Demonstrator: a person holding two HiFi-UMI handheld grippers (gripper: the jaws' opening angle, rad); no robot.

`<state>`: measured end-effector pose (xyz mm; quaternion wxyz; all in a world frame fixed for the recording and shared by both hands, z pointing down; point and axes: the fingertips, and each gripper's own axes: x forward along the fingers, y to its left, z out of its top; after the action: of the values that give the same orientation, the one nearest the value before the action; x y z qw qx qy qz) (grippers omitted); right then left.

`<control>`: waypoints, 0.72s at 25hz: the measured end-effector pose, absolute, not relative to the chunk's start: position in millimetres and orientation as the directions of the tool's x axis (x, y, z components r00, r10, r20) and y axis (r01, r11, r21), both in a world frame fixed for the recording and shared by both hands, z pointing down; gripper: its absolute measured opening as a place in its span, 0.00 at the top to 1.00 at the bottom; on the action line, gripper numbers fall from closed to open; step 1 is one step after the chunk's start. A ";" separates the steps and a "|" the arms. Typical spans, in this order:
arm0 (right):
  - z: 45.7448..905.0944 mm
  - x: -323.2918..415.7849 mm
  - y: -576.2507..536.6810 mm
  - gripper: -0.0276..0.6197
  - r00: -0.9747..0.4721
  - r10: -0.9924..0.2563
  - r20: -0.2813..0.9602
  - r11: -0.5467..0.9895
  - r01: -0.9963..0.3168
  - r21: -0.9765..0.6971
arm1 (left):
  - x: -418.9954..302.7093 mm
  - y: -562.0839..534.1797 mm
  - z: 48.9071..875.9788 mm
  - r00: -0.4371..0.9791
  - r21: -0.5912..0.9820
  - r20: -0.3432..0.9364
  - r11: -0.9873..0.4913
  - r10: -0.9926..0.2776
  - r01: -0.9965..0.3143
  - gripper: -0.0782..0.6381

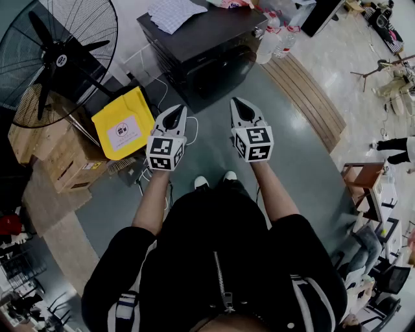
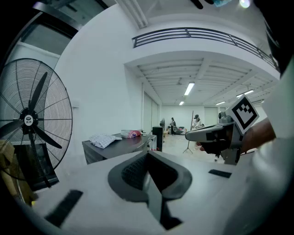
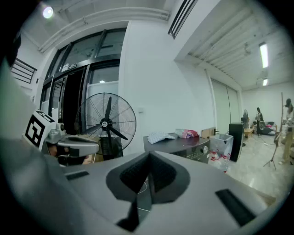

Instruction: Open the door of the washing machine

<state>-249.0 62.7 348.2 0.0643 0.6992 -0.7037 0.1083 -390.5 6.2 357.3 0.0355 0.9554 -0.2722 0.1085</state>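
Observation:
The dark washing machine (image 1: 207,48) stands on the floor ahead of me, its round front door (image 1: 217,76) closed and facing me. It also shows in the left gripper view (image 2: 120,148) and the right gripper view (image 3: 186,146). My left gripper (image 1: 174,117) and right gripper (image 1: 242,107) are held side by side in the air, well short of the machine. Both point toward it, tilted slightly down. In each gripper view the jaws meet with nothing between them, as seen at the left gripper (image 2: 148,155) and the right gripper (image 3: 149,156).
A large floor fan (image 1: 58,52) stands at the left, with cardboard boxes (image 1: 58,155) and a yellow bag (image 1: 123,124) beside it. A folded cloth (image 1: 172,13) lies on top of the machine. Water bottles (image 1: 272,39) stand to its right, next to a wooden floor strip (image 1: 311,97).

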 end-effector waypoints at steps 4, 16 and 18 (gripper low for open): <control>344.1 -256.7 60.8 0.95 -0.048 -0.976 0.210 0.027 -0.994 -0.105 | -393.8 3.9 358.5 0.830 0.012 0.226 -0.850 -0.511 -0.526 0.89; 403.6 -264.2 17.9 0.95 -0.048 -0.949 0.312 -0.010 -0.983 -0.181 | -399.6 -19.3 392.5 0.818 0.058 0.277 -0.841 -0.504 -0.537 0.89; 414.8 -256.7 -1.9 0.95 -0.042 -0.945 0.323 -0.022 -0.981 -0.193 | -395.2 -34.0 398.6 0.811 0.067 0.284 -0.833 -0.512 -0.549 0.89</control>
<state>-256.7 -1.9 414.8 0.0481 0.6903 -0.6977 0.1856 -395.2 -34.0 398.6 0.0730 0.9487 -0.2795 0.1283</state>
